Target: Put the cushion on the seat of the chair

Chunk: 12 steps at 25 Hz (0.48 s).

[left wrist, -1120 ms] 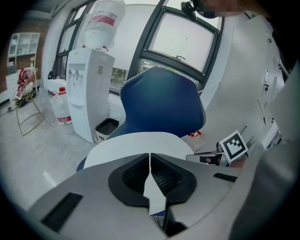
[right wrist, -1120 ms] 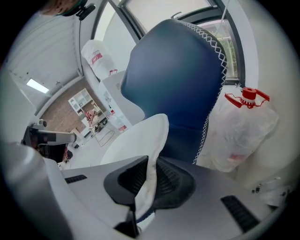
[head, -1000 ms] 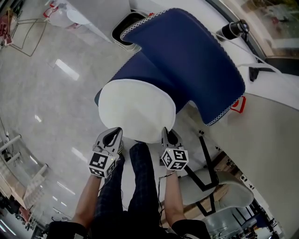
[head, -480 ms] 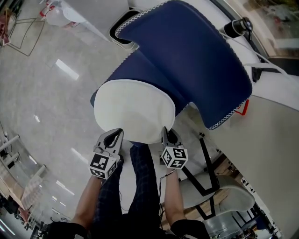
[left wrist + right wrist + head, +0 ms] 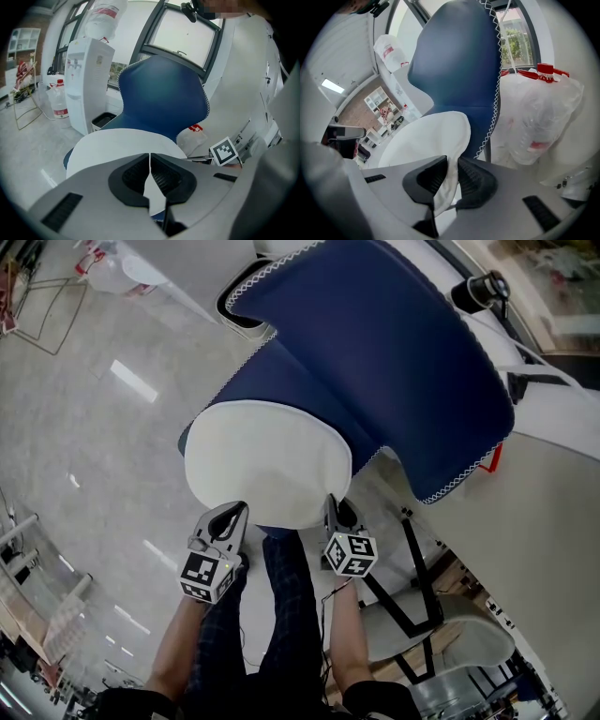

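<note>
Nearest the camera, the person's legs (image 5: 281,615) in dark checked trousers stood between the two tools. The left gripper (image 5: 225,517) had its jaws clenched on the near edge of the white cushion (image 5: 267,460), a thin fold of the cover pinched flat between the pads. The right gripper (image 5: 336,514) held the same near edge further along. Its jaws had just been easing apart, with a thicker bunch of white cloth between them that appeared to touch both pads, so the hold looked loosened, not released.

Beyond the jaws, the cushion spread over the seat (image 5: 286,381) of the blue chair (image 5: 394,362). It covered the front of the seat, a strip of blue showing past its left rim and more between its far edge and the backrest. Its far part seemed to rest on the seat, while the near edge hung in the grippers.

The placing looked nearly done. What remained, judging by this, was to let go on both sides and perhaps push the cushion back.

Farther off stood a water dispenser (image 5: 86,84), and a clear bag of bottles (image 5: 539,117) lay beside the chair.
</note>
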Available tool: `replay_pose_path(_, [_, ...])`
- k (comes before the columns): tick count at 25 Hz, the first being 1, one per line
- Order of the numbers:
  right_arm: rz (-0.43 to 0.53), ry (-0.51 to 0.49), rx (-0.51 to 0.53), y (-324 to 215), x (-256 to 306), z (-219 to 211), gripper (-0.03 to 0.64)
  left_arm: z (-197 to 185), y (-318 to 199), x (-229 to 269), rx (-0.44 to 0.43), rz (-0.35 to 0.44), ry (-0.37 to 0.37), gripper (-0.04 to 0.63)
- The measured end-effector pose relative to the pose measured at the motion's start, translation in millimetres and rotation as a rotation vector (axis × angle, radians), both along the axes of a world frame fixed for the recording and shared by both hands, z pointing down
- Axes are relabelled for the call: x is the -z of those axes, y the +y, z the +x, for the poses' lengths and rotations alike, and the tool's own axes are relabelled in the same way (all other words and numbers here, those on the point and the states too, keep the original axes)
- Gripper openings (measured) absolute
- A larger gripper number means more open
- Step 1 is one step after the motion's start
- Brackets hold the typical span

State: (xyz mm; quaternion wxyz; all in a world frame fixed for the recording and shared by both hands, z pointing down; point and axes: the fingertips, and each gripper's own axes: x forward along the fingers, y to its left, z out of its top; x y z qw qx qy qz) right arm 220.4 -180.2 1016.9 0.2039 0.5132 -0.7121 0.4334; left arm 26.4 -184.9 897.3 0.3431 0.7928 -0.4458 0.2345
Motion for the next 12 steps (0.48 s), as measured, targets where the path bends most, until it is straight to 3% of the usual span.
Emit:
replay_pose_path(7, [-0.038,-0.034,-0.033,0.7,-2.8,1.0,0.085,-4.4,3.6,2.7,0.005,-0.006,0.009,0.026])
replay_pose_path(12, [-0.046,0.016,-0.028,0.1,0.8,6.0,0.132,-4.5,-0.4,12.6,0.009,0.006,0.025,0.026])
